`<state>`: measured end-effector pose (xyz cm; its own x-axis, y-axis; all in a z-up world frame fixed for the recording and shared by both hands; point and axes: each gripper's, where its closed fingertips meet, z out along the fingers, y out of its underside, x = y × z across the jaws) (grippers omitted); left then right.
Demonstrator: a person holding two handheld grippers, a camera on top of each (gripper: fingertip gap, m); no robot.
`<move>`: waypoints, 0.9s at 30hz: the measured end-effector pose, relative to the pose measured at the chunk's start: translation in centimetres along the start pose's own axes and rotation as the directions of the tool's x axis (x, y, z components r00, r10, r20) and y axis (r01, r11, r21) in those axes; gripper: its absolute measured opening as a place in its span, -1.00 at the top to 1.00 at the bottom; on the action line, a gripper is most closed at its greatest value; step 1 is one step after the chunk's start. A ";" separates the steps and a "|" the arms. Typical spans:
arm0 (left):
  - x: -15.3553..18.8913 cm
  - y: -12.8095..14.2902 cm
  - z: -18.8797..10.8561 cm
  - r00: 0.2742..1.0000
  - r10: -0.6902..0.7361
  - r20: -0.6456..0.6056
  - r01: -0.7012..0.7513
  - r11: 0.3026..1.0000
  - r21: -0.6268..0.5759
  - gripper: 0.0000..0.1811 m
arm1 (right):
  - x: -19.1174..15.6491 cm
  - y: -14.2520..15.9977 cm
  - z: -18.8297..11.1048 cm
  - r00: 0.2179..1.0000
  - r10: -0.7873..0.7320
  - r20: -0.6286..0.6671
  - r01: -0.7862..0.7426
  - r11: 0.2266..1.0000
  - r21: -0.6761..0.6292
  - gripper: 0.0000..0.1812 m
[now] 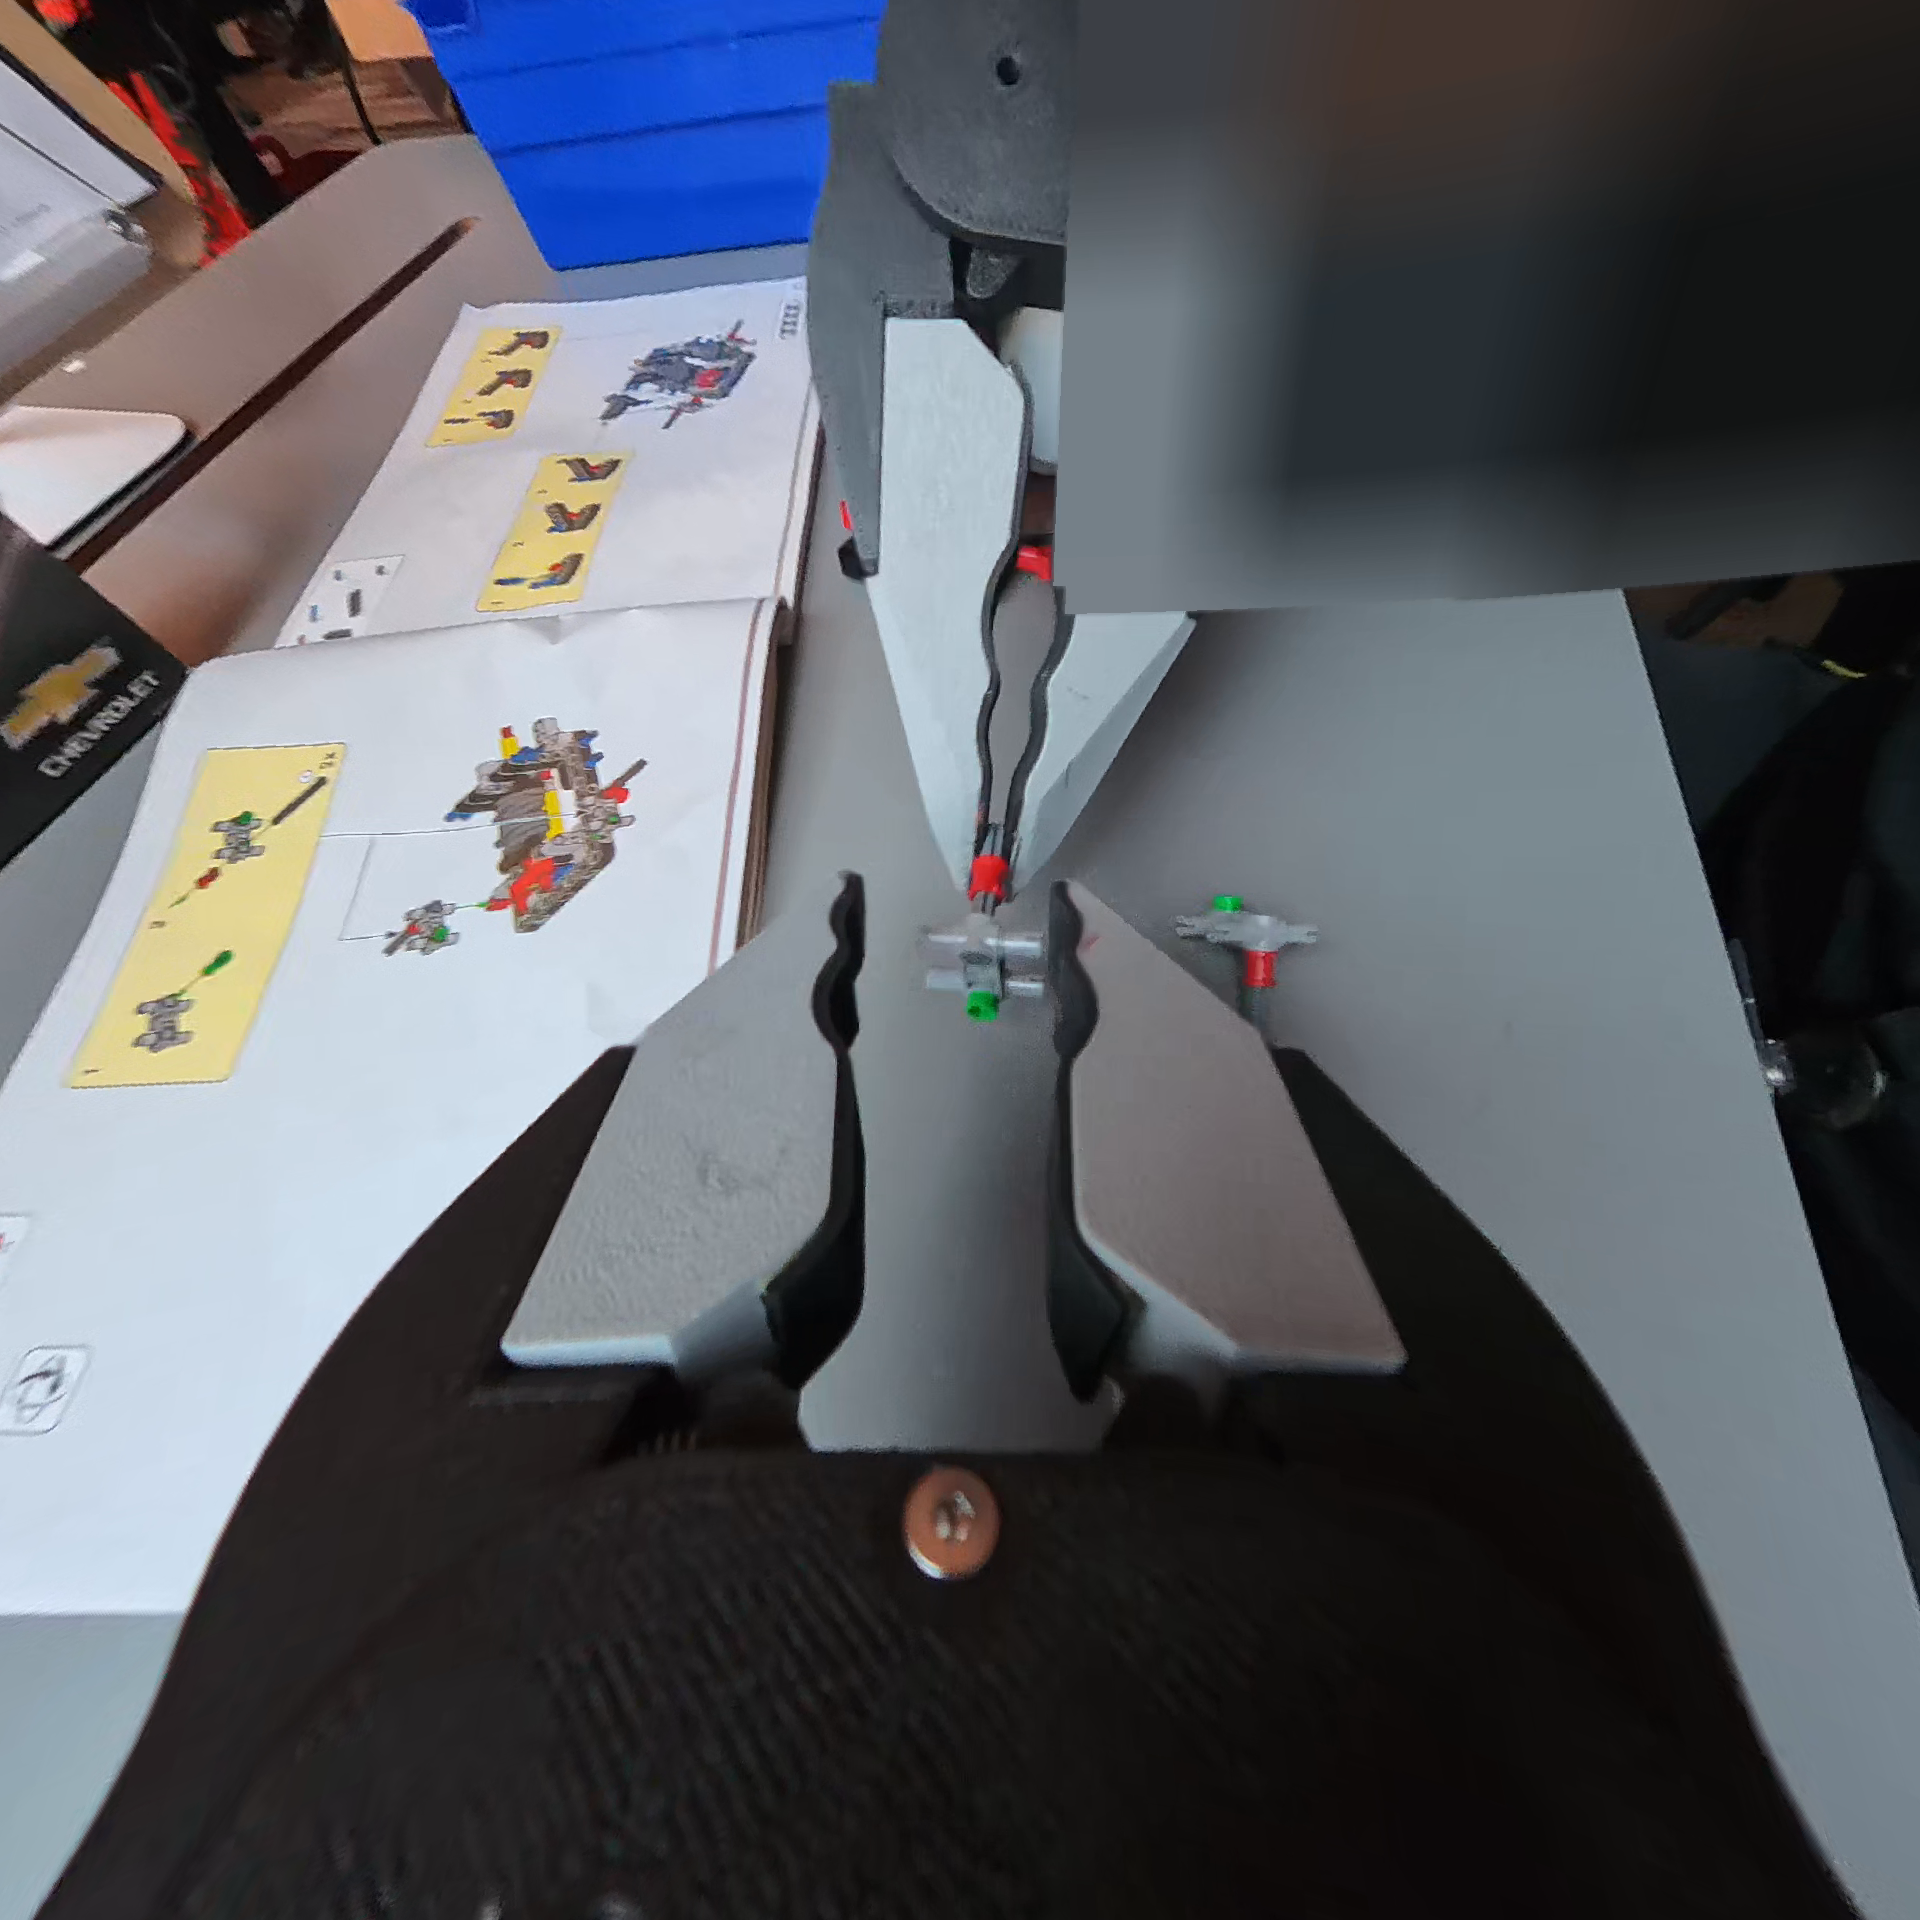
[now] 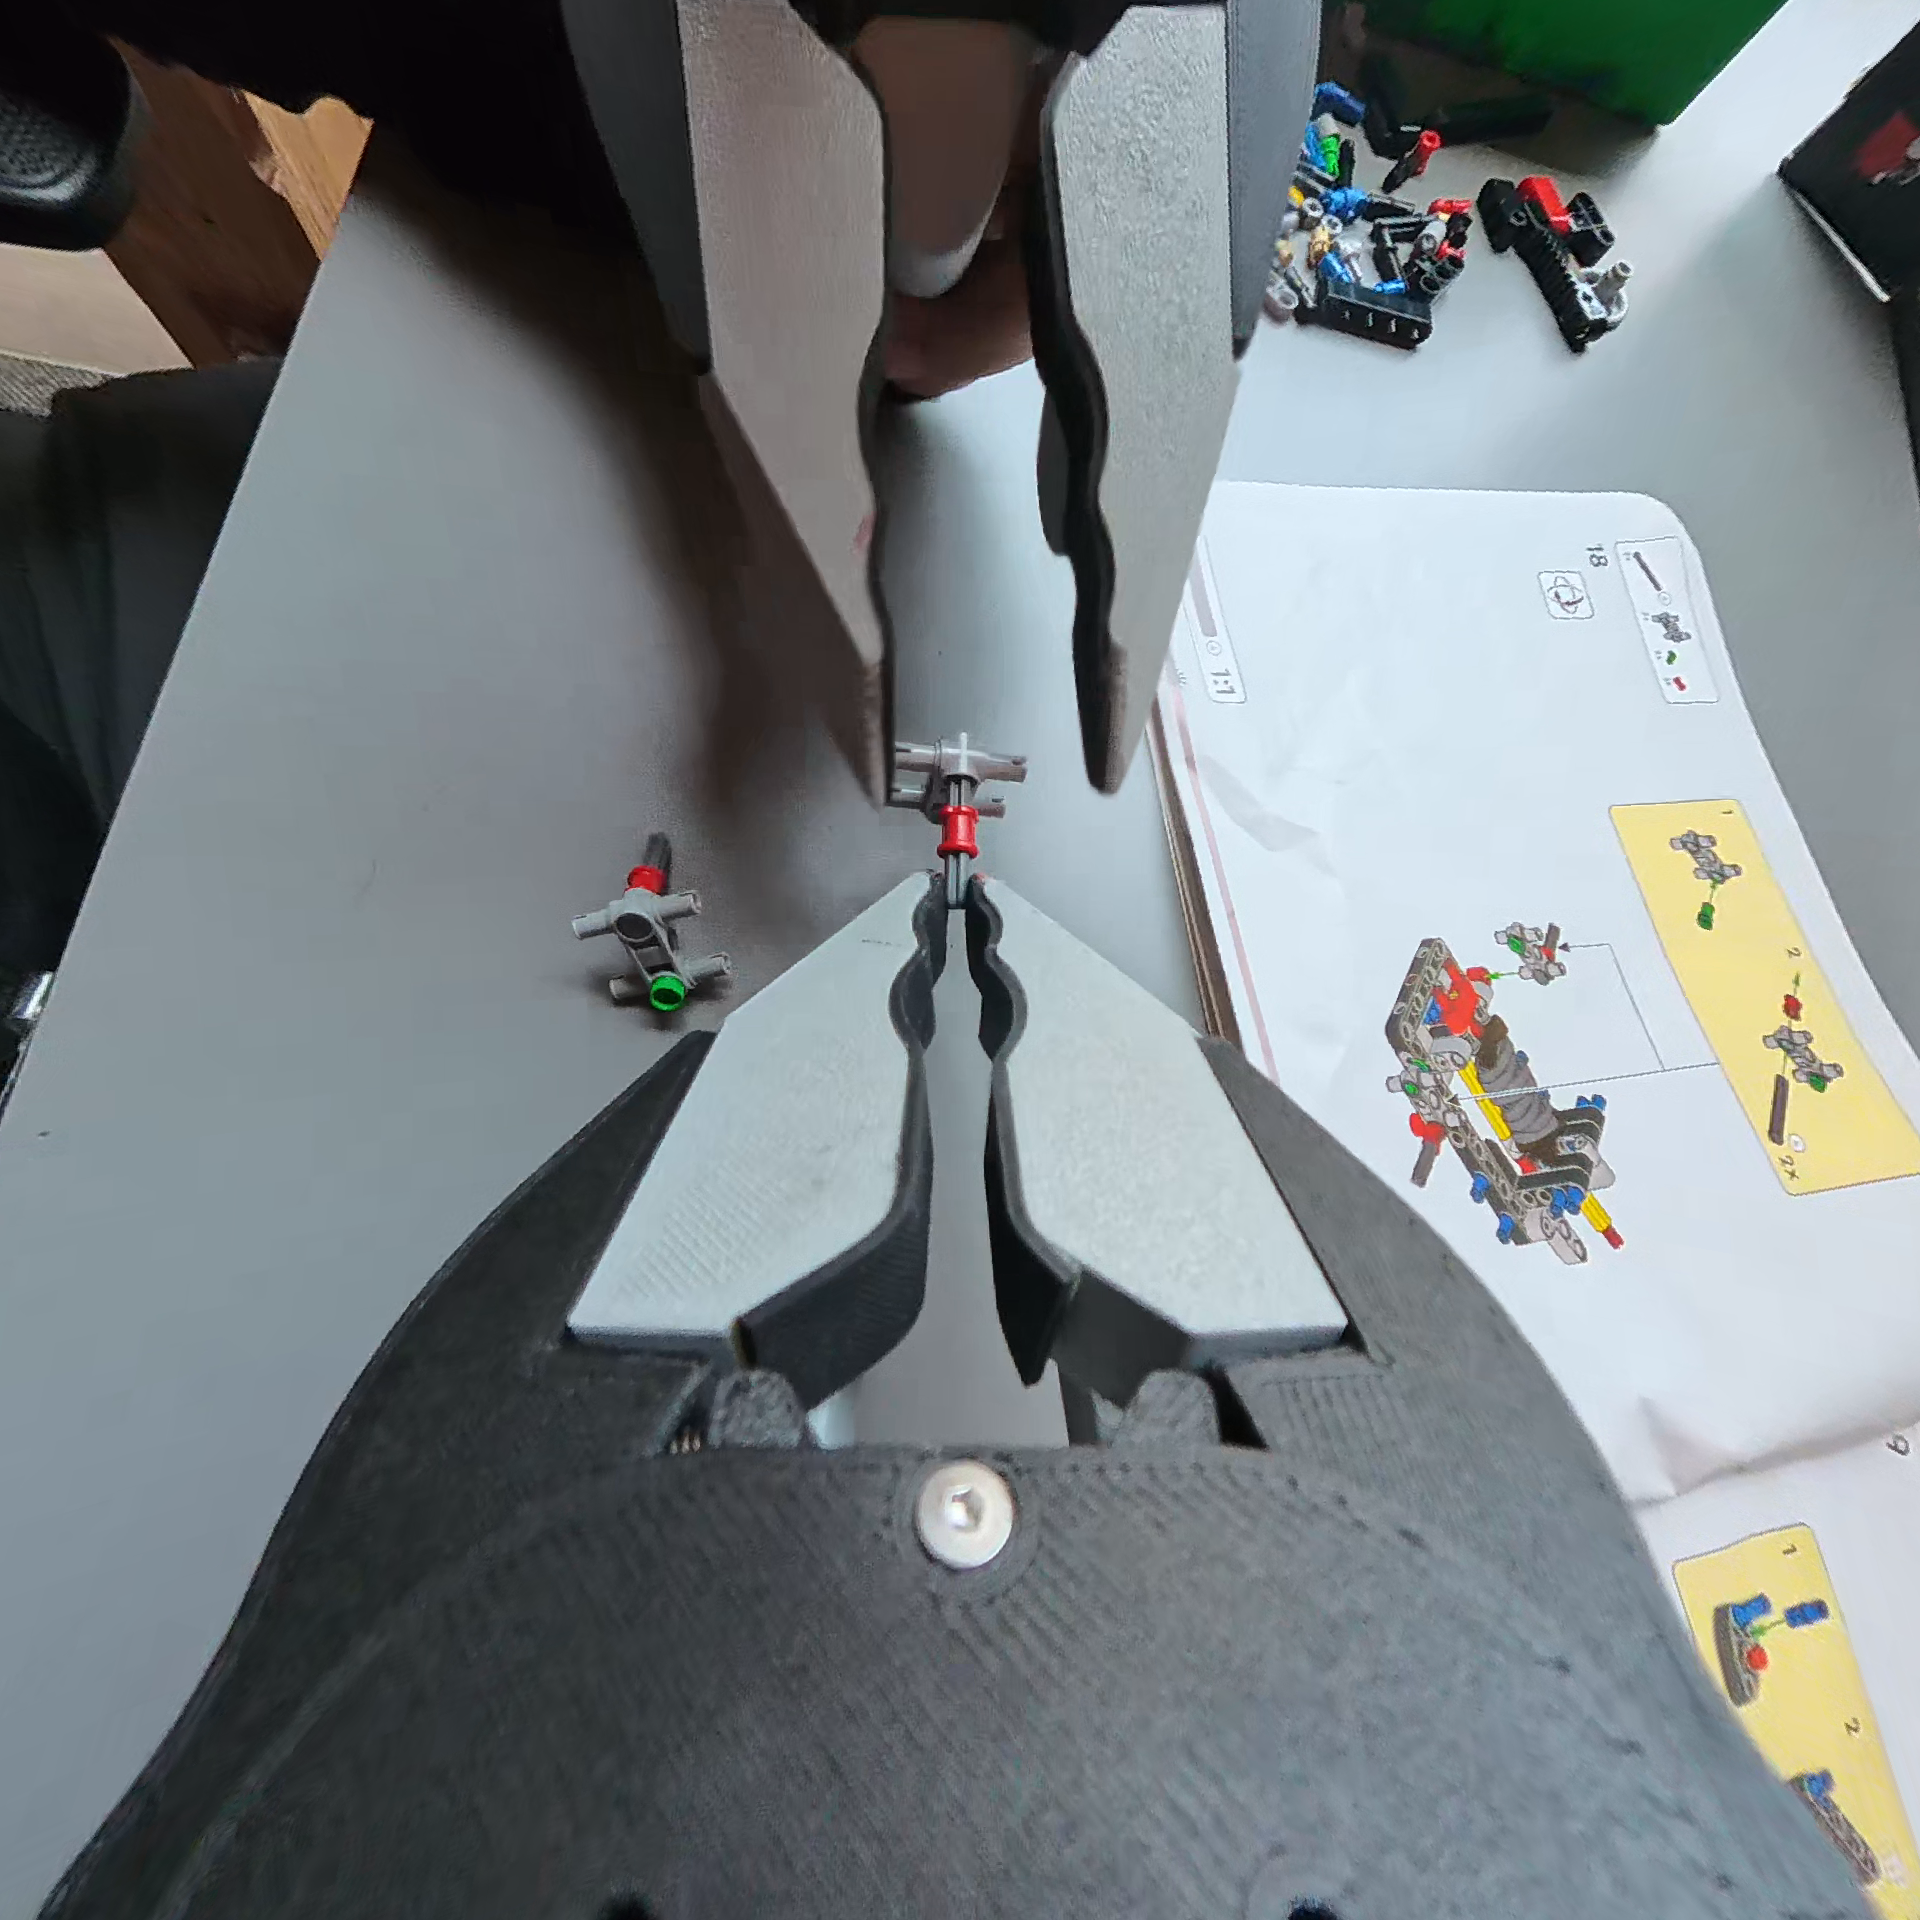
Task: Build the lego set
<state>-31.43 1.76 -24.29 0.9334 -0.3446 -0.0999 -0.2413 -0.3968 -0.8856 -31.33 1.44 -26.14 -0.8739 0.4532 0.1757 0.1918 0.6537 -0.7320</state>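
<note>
A small grey cross connector (image 1: 982,961) with a green pin lies on the grey table, between the fingers of my left gripper (image 1: 954,888), which is open. One finger (image 1: 1070,966) sits against the connector's end. My right gripper (image 2: 951,888) is shut on a dark axle with a red bush (image 2: 958,826), whose far end meets the connector (image 2: 956,769). In the left wrist view the right gripper (image 1: 992,883) comes in from above. The left gripper (image 2: 992,784) hangs open over the connector in the right wrist view. A second, similar assembly (image 1: 1247,935) (image 2: 649,945) lies beside them.
An open instruction booklet (image 1: 416,1143) (image 2: 1455,727) lies beside the work spot. A pile of loose parts (image 2: 1382,239) sits at the far side near a green bin (image 2: 1558,42). A blue bin (image 1: 665,125) and a black box (image 1: 73,707) stand nearby. The table edge (image 1: 1662,831) is close. The grippers are tip to tip, or close to it.
</note>
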 end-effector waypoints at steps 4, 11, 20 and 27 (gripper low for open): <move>-0.5 0.3 -1.1 0.999 -0.037 -0.010 0.037 0.999 0.012 0.65 | 0.0 -0.1 -0.3 1.000 0.020 0.022 -0.020 1.000 0.020 0.99; 0.6 1.2 -0.5 0.997 -0.026 -0.072 0.023 0.999 -0.036 0.66 | -0.1 0.0 -0.3 0.999 0.022 0.038 -0.023 1.000 0.019 0.99; -0.3 -0.5 -0.8 0.998 -0.066 -0.024 0.067 0.997 0.032 0.64 | 0.1 0.5 0.1 1.000 0.017 0.015 -0.016 1.000 -0.026 0.99; 1.1 0.2 1.3 0.999 -0.007 -0.038 0.004 0.998 -0.068 0.86 | -0.1 0.6 0.6 0.998 -0.055 -0.028 0.053 0.997 -0.063 0.99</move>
<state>-30.08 2.38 -25.15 0.9243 -0.3739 -0.0769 -0.2550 -0.4550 -0.8532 -31.39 1.43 -26.94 -0.8705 0.4331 0.2338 0.1729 0.7139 -0.6786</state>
